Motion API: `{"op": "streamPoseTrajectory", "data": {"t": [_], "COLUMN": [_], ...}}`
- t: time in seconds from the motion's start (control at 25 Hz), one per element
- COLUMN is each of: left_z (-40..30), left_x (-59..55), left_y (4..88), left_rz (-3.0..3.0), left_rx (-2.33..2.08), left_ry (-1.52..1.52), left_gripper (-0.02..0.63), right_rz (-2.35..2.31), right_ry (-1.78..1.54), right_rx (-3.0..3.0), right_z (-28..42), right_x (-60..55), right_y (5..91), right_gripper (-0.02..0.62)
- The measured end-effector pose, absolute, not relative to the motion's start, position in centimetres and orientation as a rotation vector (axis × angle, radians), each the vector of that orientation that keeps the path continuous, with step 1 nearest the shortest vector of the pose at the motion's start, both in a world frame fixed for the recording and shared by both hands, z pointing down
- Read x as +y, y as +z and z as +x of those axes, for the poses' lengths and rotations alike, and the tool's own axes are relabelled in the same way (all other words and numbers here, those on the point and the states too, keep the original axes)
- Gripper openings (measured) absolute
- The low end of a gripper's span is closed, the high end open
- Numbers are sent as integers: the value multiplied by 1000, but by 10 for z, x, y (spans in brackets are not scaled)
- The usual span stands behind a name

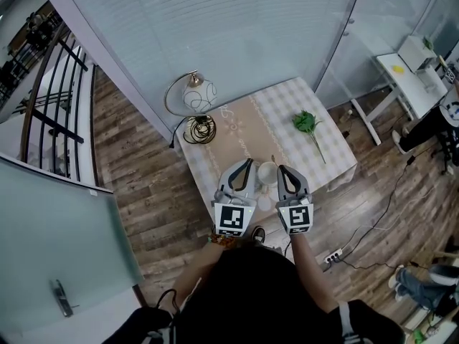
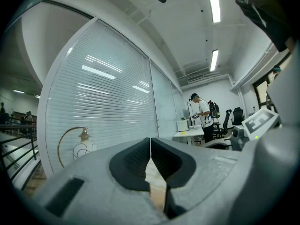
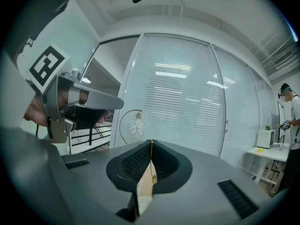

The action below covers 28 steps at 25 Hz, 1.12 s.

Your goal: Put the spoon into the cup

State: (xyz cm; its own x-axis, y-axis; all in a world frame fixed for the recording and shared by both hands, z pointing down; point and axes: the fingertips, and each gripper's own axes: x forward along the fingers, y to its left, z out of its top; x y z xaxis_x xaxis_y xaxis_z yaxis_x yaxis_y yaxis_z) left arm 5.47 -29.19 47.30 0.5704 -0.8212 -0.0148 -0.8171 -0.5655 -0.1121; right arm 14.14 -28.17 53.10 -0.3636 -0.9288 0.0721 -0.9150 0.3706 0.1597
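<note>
1. Head view: you stand at a small square table (image 1: pixel 290 110) covered with a pale checked cloth and a beige runner (image 1: pixel 240 138), on a dark wooden plank floor (image 1: pixel 136 192).
2. The round white cup (image 1: pixel 267 172) sits near the table's near edge, between your two tools. The thin spoon (image 1: pixel 272 159) shows only as a slim dark line at the cup's far rim, pointing away from you. You cannot tell from here whether it stands in the cup or lies just behind it.
3. Your left gripper (image 1: pixel 247 163) is just left of the cup and your right gripper (image 1: pixel 281 169) just right of it, both above the tabletop.
4. At the table's far left corner stands a lamp with a brass arc and a white globe shade (image 1: pixel 197 93). A green leafy sprig (image 1: pixel 307 122) lies well apart on the right side of the cloth.
5. Left gripper view: your left gripper (image 2: pixel 150 146) has its dark jaw tips pressed together with nothing between them. Only the runner shows through the slit below. The lamp (image 2: pixel 82 139) stands at the left before white blinds, and a person (image 2: pixel 202 116) stands at a white desk far off.
6. Right gripper view: your right gripper (image 3: pixel 151 146) also has its tips meeting. Through the slit you see the spoon (image 3: pixel 153 172) as a fine gold line with a small rounded end, over the runner. The jaws do not appear to hold it.
</note>
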Motion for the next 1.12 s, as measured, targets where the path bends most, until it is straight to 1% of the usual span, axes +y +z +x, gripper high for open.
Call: {"op": "streamPoseTrajectory", "data": {"t": [1.12], "left_z": [29], "left_x": [-305], "left_y": [478], "left_rz": [-2647], "left_rx": [1483], "left_ry": [-106], "left_gripper": [20], "right_rz": [1490], "right_ry": [81], "right_rx": [-2398], "right_z": [118], "right_x": [-297], "right_y": [638], "right_gripper": [9]}}
